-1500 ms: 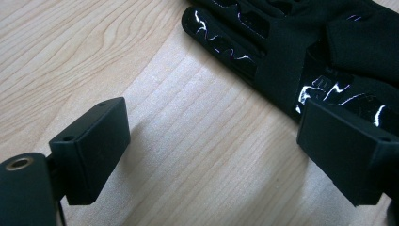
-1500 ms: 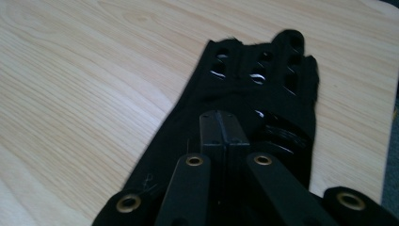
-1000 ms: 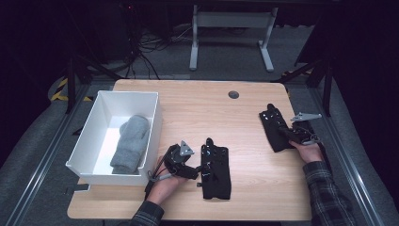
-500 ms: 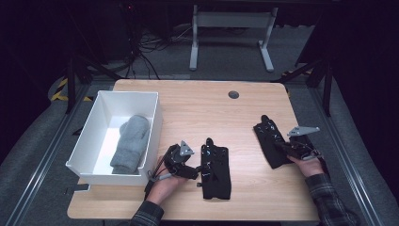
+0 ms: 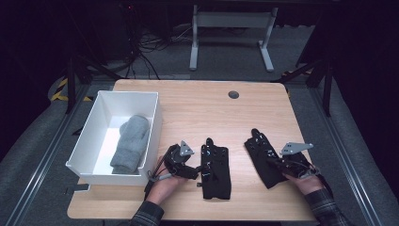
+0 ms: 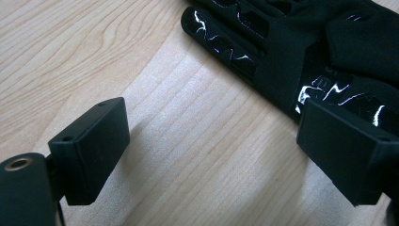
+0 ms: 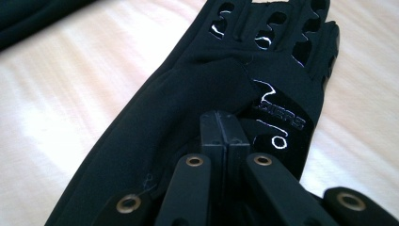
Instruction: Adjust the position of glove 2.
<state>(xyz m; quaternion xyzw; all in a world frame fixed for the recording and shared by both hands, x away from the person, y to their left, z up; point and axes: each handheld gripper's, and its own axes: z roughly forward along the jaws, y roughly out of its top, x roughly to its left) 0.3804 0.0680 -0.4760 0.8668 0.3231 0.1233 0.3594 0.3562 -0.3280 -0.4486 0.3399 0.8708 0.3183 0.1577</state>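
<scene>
Two black gloves lie flat on the wooden table. The left glove [image 5: 215, 167] [image 6: 329, 56] rests near the front middle, and my left gripper [image 5: 195, 172] [image 6: 211, 136] stands open at its left edge, bare wood between the jaws and one jaw over the glove's side. The right glove [image 5: 261, 157] [image 7: 188, 94] lies a short way to the right, fingers pointing away. My right gripper [image 5: 278, 165] [image 7: 223, 136] is shut on its cuff end. A corner of the left glove [image 7: 28, 19] shows in the right gripper view.
A white bin [image 5: 153, 122] stands at the table's left with a grey woollen mitten [image 5: 131, 143] inside. A dark round grommet [image 5: 233, 94] sits near the far edge. A desk frame [image 5: 230, 28] stands on the floor beyond.
My right gripper has slid left and toward the front edge, dragging the right glove closer to the left glove. The left gripper and left glove have stayed put.
</scene>
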